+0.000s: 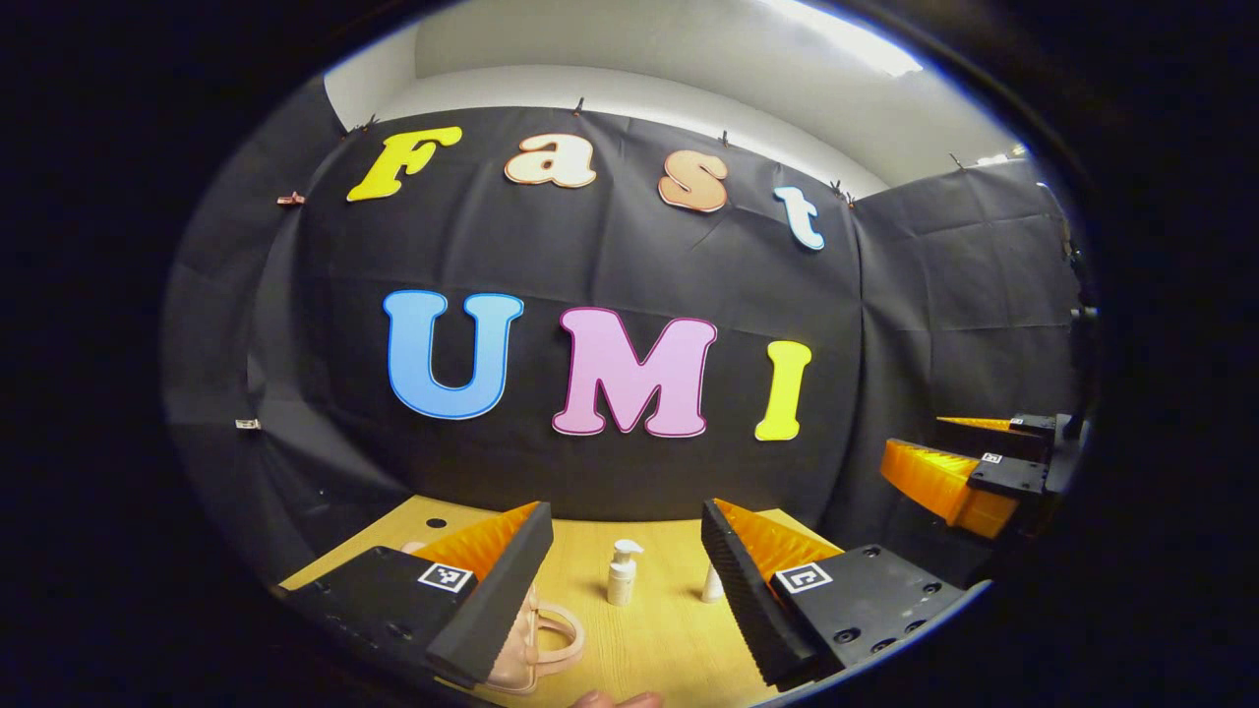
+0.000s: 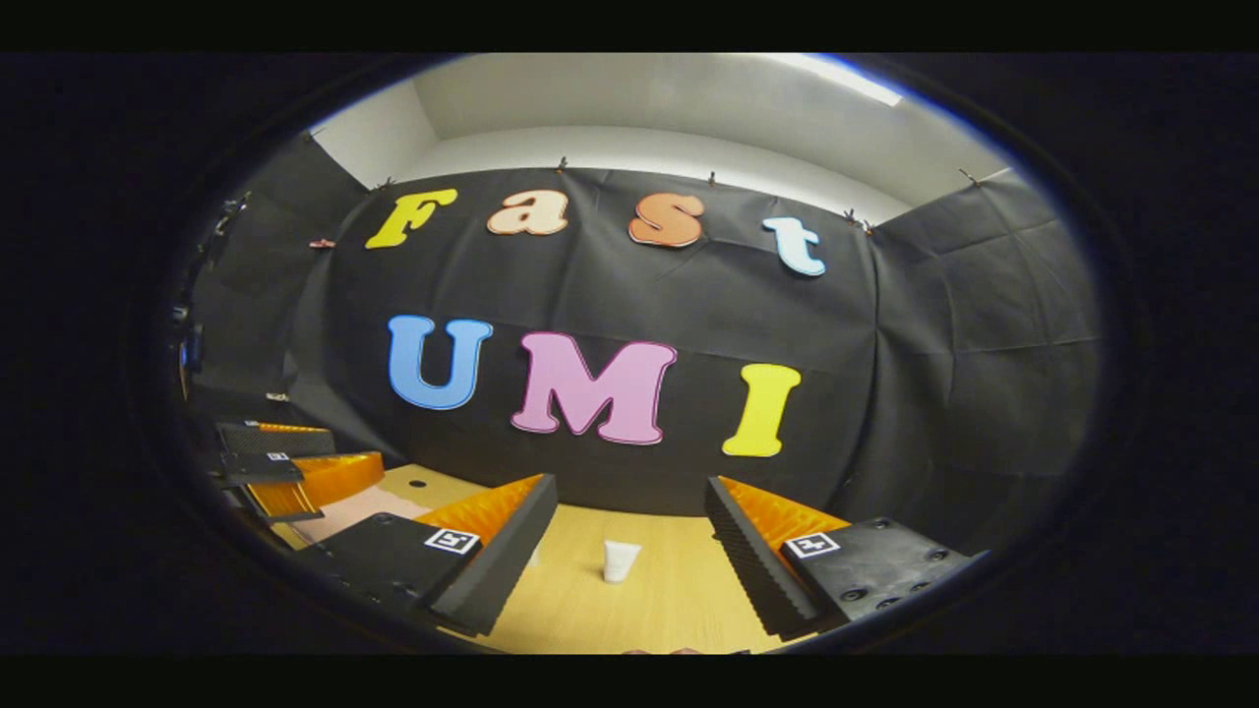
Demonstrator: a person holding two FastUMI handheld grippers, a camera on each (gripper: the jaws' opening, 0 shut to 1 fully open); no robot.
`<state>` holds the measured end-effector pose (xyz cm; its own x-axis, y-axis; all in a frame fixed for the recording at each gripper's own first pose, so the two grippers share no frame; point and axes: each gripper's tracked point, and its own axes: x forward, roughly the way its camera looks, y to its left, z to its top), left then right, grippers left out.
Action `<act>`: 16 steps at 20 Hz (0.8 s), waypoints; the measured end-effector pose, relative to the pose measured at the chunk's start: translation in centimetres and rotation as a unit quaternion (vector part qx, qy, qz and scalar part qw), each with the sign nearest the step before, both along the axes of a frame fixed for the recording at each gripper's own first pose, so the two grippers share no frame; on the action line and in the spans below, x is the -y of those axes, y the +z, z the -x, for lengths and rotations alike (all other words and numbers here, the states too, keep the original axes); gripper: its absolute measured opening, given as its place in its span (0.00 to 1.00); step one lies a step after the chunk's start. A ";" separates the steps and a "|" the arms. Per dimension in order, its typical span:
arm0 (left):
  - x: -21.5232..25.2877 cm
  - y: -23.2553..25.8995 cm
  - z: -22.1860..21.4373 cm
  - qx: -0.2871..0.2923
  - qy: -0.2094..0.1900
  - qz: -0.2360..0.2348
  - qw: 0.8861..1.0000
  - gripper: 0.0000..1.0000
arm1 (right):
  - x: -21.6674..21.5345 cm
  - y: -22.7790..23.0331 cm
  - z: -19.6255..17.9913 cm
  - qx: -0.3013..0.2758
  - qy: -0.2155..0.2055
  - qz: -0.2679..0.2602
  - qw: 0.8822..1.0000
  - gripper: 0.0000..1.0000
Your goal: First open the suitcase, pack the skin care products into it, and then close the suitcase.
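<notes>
Wooden table (image 1: 659, 639), pale grain. Left gripper (image 1: 627, 551): ribbed orange-and-black fingers spread wide, holding nothing, above a pink suitcase (image 1: 531, 644) with a loop handle, closed. White pump bottle (image 1: 622, 572) and small white bottle (image 1: 712, 584) stand upright beyond. Right gripper (image 2: 629, 526): likewise released, level over the table, facing a white tube (image 2: 620, 560) standing on its cap.
</notes>
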<state>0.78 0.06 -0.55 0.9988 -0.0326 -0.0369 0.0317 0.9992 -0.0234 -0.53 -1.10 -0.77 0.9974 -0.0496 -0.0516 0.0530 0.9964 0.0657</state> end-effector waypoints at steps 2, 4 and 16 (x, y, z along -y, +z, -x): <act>0.0 0.4 -0.1 0.006 -0.005 -0.007 1.000 0.96 | 0.1 0.3 -0.1 0.002 -0.002 -0.003 1.000 0.96; 0.1 0.1 0.0 0.006 -0.008 -0.001 1.000 0.96 | -0.1 0.4 -0.1 0.002 -0.001 -0.004 1.000 0.96; 0.0 -0.6 -0.2 -0.005 -0.015 0.012 1.000 0.95 | -0.4 0.8 -0.1 0.005 0.002 0.008 1.000 0.96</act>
<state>0.99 0.08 -1.15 0.9969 -0.0643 -0.0455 0.0621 0.9969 -0.0483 -0.46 -0.68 -0.01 0.9981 -0.0467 -0.0413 0.0488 0.9975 0.0504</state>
